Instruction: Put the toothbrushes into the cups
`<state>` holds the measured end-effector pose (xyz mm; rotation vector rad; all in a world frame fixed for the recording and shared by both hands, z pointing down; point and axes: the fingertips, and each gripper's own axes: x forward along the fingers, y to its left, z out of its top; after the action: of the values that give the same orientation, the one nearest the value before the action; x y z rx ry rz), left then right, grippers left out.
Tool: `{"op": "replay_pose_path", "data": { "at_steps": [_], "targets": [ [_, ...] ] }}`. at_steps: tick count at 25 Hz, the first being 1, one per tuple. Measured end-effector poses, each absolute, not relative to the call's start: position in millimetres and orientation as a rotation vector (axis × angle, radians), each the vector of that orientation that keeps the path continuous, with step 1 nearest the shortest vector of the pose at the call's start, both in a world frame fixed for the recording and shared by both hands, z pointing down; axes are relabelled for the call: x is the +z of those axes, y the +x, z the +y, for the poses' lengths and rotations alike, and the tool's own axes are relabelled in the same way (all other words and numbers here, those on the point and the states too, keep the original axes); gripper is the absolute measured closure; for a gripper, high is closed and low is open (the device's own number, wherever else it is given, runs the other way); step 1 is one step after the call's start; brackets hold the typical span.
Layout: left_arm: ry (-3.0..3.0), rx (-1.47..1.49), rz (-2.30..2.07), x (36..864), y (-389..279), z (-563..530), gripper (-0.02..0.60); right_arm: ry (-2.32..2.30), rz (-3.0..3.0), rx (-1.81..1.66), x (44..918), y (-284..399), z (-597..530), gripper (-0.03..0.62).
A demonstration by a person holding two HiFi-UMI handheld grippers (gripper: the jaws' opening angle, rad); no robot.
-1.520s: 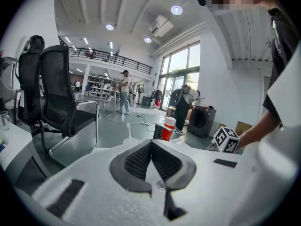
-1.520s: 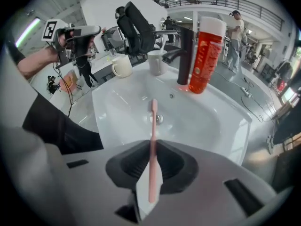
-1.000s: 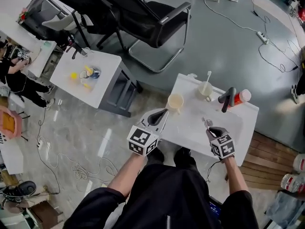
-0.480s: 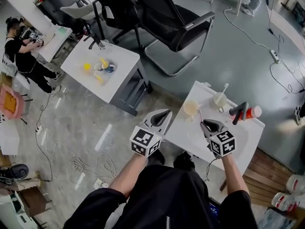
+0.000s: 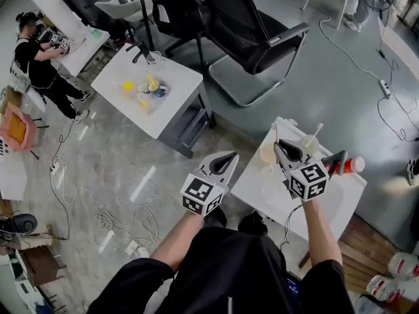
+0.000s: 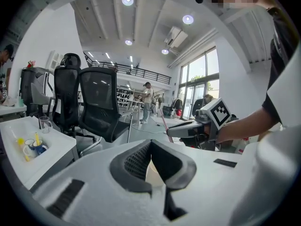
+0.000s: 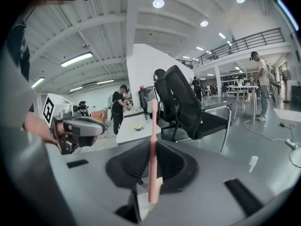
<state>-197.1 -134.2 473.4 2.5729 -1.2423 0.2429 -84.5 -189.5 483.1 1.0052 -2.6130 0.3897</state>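
Note:
My right gripper (image 5: pixel 281 146) hangs over the white table (image 5: pixel 258 190), shut on a pink toothbrush (image 7: pixel 153 126) that stands upright between its jaws. The brush's tip (image 5: pixel 275 135) is just above a beige cup (image 5: pixel 266 154) at the table's far left edge. To the right of it, a white cup (image 5: pixel 308 144) holds a white toothbrush (image 5: pixel 317 131). My left gripper (image 5: pixel 227 159) hovers off the table's left side, jaws together and holding nothing. From the left gripper view the right gripper (image 6: pixel 188 128) shows with the pink toothbrush (image 6: pixel 164 124).
A black faucet-like fixture (image 5: pixel 334 161) and a red-capped bottle (image 5: pixel 353 165) stand at the table's far right. A black office chair (image 5: pixel 262 38) and a small white table (image 5: pixel 124 103) with cups lie beyond. Cables (image 5: pixel 98 201) trail on the floor; a person (image 5: pixel 39 64) stands at far left.
My right gripper has risen from the table's near side and moved toward the beige cup with the pink toothbrush. The left gripper has drifted slightly forward.

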Motion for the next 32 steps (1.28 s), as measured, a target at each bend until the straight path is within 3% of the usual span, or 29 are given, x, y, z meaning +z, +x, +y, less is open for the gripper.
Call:
{"op": "replay_pose_path", "data": {
  "at_steps": [16,32],
  "targets": [
    [2.482,0.288,-1.34,490.4,-234.9,-137.7,0.58,1.093,-2.568,0.471,563.7,-86.2,-217.7,0.542],
    [2.485,0.297,-1.302,501.0,-224.2,-136.5,0.58,1.012,-2.383,0.471,619.5,-75.4,-191.7,0.54]
  ]
}}
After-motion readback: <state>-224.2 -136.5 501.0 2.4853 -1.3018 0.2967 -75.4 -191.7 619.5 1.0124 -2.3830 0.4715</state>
